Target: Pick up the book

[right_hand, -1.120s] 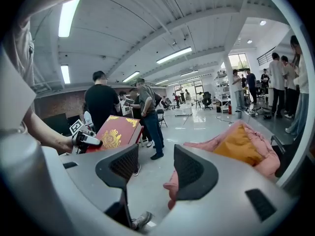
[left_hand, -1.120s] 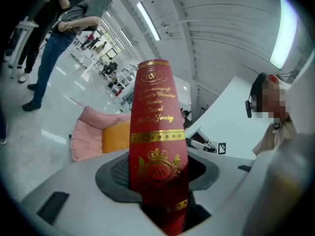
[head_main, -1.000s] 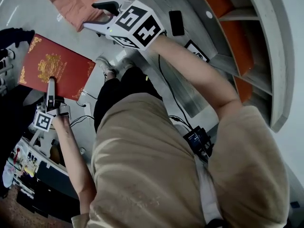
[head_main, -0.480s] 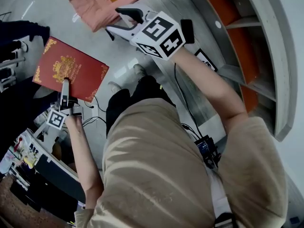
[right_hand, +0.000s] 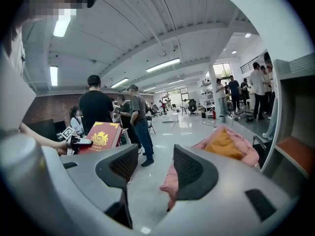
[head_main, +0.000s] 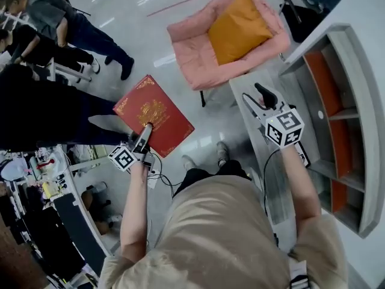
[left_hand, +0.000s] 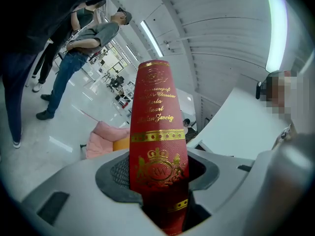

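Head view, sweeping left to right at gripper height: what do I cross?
First the bystanders → red book → right gripper → shelf unit.

Tan short-sleeved shirt [head_main: 222, 233], dark trousers [head_main: 204, 174]. Both left gripper [head_main: 146, 128] and right gripper [head_main: 257, 95]: pale grey shells, black meshed pads [right_hand: 120, 165], black-and-white marker cube [head_main: 284, 128] behind jaws.

Red book [head_main: 157, 110] with gold crest and borders; pink armchair [head_main: 194, 58], orange cushion [head_main: 237, 26].
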Demonstrator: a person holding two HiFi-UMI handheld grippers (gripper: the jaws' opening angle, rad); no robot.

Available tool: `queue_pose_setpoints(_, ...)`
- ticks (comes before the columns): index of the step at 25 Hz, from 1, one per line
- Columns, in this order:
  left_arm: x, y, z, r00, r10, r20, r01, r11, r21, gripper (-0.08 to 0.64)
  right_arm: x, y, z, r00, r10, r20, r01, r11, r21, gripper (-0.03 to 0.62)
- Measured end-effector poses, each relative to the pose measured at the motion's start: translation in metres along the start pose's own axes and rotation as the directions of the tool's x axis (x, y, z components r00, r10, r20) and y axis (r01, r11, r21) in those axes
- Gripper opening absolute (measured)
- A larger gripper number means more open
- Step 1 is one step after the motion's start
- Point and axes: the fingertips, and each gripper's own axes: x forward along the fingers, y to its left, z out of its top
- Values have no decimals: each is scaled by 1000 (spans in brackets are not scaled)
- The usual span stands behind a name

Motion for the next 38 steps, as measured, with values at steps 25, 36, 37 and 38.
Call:
queue_pose_setpoints(25,-18,107,15,999,22,-43,-27,994,-109,241,139,93,-57,988,63,-139,-60,998,25,235)
queue_pose_setpoints(36,31,78,-20,995,-39,-96,25,990,-138,241,159,112,-78,978,122,-167,-113,992,60,232)
queue_pose_setpoints(37,34,75,-24,994,-42,-103,28,990,-137,241,158,113,-80,978,126,-168,-117,991,63,232)
queue_pose_setpoints(38,37,72,-27,993,-44,-110,29,990,-137,241,157,114,-82,977,130,-168,-121,991,65,230)
